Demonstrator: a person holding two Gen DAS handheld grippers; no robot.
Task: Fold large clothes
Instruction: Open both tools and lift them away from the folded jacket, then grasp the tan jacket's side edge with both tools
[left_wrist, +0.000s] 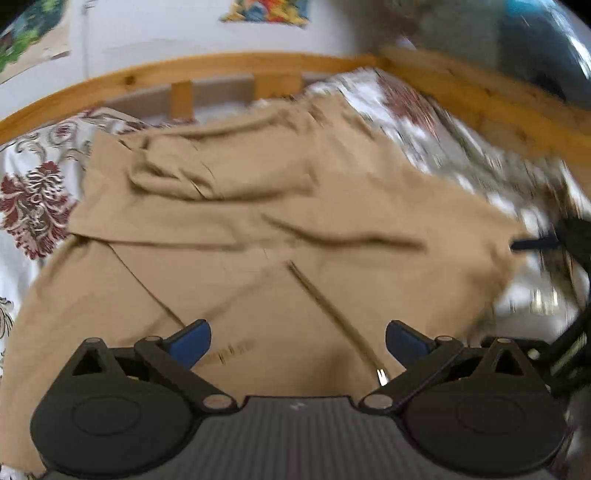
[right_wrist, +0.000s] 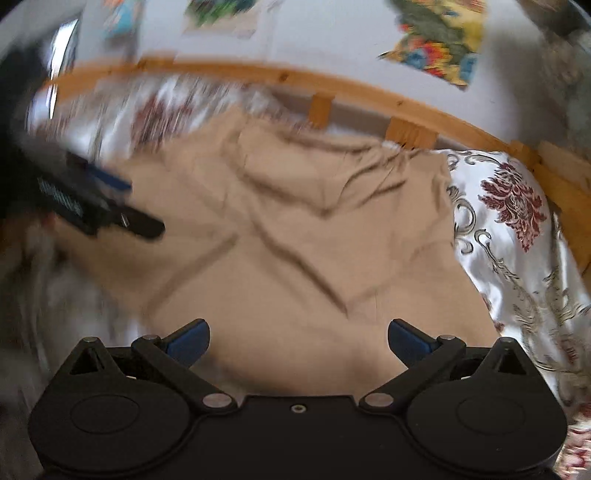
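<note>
We hold the left gripper (left_wrist: 298, 341) above a tan garment (left_wrist: 258, 221), its blue-tipped fingers (left_wrist: 190, 345) spread wide with nothing between them. The garment lies spread across a bed covered by a white bedspread (left_wrist: 33, 206) patterned with dark red flowers, and it fills the middle of the left wrist view; a zipper (left_wrist: 332, 317) runs from the center down toward 5 o'clock. A wooden bed rail (left_wrist: 221, 68) curves along the 12 o'clock side, with colorful pictures (left_wrist: 266, 11) on the pale wall behind it. In the right wrist view, the right gripper (right_wrist: 298, 341) also hovers wide open and empty over the wrinkled garment (right_wrist: 295, 240). The bedspread (right_wrist: 517, 229) shows at 3 o'clock. The left gripper (right_wrist: 110, 206) appears at 9 o'clock at the garment's edge, too blurred for us to tell whether it touches the cloth
</note>
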